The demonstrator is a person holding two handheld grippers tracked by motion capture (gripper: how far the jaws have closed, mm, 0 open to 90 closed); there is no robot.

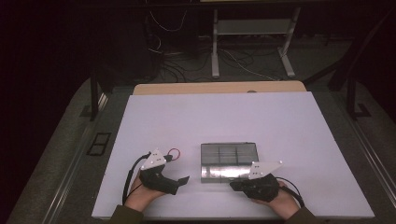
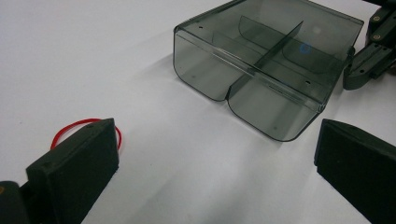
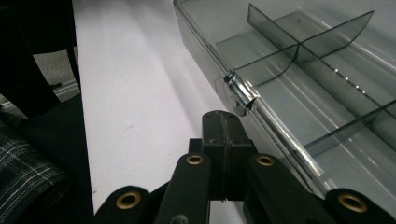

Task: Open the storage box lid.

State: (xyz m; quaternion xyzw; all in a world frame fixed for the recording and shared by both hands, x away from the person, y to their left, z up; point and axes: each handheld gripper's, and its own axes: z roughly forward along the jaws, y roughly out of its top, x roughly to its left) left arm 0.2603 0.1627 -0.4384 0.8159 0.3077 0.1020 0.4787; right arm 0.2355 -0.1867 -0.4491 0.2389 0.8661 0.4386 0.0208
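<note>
Right gripper (image 3: 223, 122) is seen clenched, jaws pressed together with nothing between them, tip just beside the near edge of the smoky clear divided box (image 1: 229, 161), at its small latch (image 3: 240, 93). Left gripper (image 1: 180, 179) is held released, jaws spread wide, aimed rightward at the box from its left. A red rubber band (image 2: 86, 133) lies beside its left jaw. The box rests near-centre on the white table (image 1: 219, 116).

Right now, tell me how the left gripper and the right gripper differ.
The left gripper has its jaws wide apart; the right gripper has its jaws pressed together. The left sits beside a red rubber band; the right sits at the smoky plastic box. Both are black and hand-held.
</note>
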